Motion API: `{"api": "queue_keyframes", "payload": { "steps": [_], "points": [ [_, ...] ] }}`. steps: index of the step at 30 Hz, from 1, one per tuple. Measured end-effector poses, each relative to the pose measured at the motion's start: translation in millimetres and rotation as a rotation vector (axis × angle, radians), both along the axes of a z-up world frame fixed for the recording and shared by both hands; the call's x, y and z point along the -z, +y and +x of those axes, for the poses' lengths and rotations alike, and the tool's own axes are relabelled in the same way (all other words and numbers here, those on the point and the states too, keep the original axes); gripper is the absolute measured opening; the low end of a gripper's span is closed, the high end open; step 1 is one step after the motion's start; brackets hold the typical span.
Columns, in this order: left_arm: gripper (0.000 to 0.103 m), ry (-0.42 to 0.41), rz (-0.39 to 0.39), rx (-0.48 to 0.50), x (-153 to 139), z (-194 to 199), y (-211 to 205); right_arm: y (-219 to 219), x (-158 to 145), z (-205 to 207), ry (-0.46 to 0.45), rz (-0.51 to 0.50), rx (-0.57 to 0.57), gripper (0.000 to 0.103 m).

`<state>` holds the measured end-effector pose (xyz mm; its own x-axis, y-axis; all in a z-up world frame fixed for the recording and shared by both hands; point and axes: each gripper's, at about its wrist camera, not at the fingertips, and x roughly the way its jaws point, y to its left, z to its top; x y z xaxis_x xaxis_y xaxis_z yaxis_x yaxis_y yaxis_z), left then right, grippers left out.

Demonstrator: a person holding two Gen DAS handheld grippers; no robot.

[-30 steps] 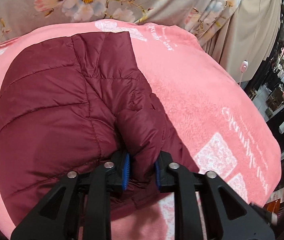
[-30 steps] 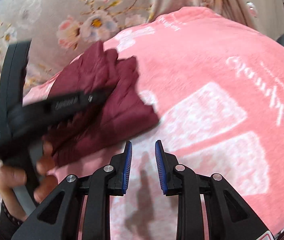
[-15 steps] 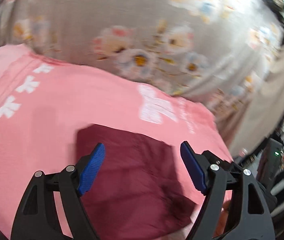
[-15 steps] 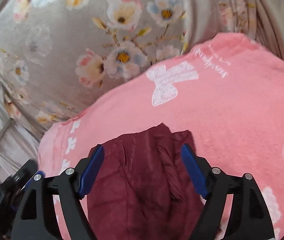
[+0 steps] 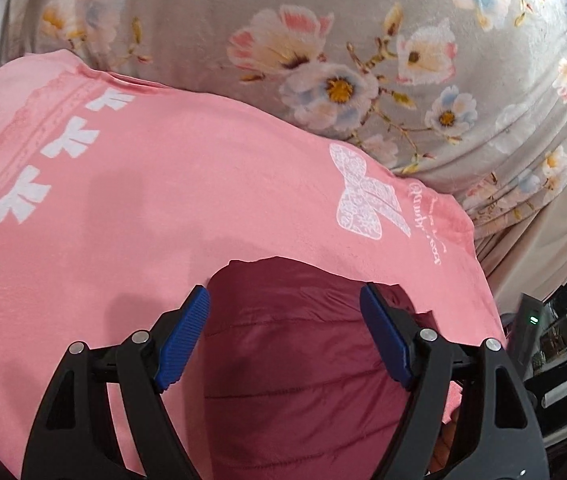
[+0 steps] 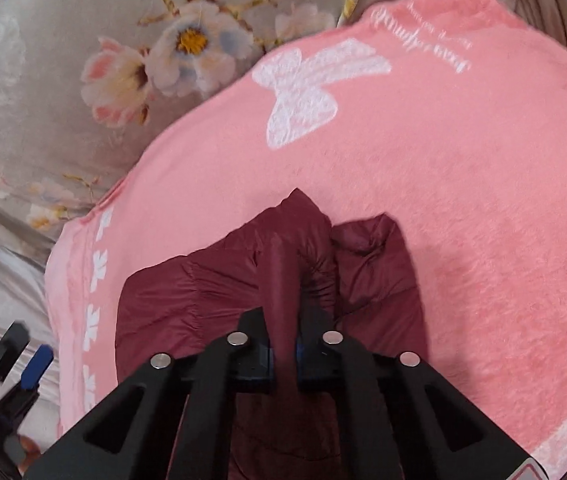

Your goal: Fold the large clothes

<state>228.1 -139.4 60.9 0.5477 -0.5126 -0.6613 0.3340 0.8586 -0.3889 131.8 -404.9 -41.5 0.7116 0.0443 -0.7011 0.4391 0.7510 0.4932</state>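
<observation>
Right gripper [image 6: 283, 354] is clamped on a ridge of the maroon puffer jacket [image 6: 219, 296]; thin slick pinch, a pull could slip it out. Left gripper [image 5: 283, 336] hovers over the jacket's near part, jaws wide apart, holding nothing, so one-sided tension may skew the fold. Jacket lies on the pink blanket [image 5: 163, 184]; floral sheet [image 5: 363, 40] beyond the jacket.

The jacket [image 5: 307, 364] is smooth quilted maroon cloth with a faint sheen. The pink blanket [image 6: 463, 184] under it looks fleecy and matt. The left gripper [image 5: 285, 340] is matt black plastic with ribbed blue pads [image 5: 181, 344] and shiny metal rivets.
</observation>
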Motion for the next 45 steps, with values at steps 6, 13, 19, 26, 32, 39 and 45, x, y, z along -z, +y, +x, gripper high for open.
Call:
{"api": "queue_keyframes", "payload": {
  "steps": [6,13,19,26,32,39,45],
  "points": [
    [0.075,0.053,0.088,0.067,30,15,-73,-15,7,-21,0.023,-0.109,0.076,0.004],
    [0.076,0.057,0.203,0.06,73,18,-120,-27,34,-24,0.07,-0.171,0.089,0.004],
    [0.09,-0.022,0.286,0.085,89,9,-136,-17,51,-19,0.068,-0.258,0.078,0.009],
    [0.096,-0.081,0.325,0.081,101,4,-142,-11,58,-21,0.052,-0.31,0.081,0.01],
    [0.098,-0.113,0.347,0.069,105,1,-146,-13,60,-24,0.035,-0.283,0.086,0.01],
    [0.098,-0.129,0.351,0.062,108,-1,-147,-16,60,-26,0.02,-0.263,0.089,0.01],
    [0.098,-0.137,0.359,0.057,109,-2,-148,-16,61,-27,0.013,-0.256,0.091,0.01]
  ]
}}
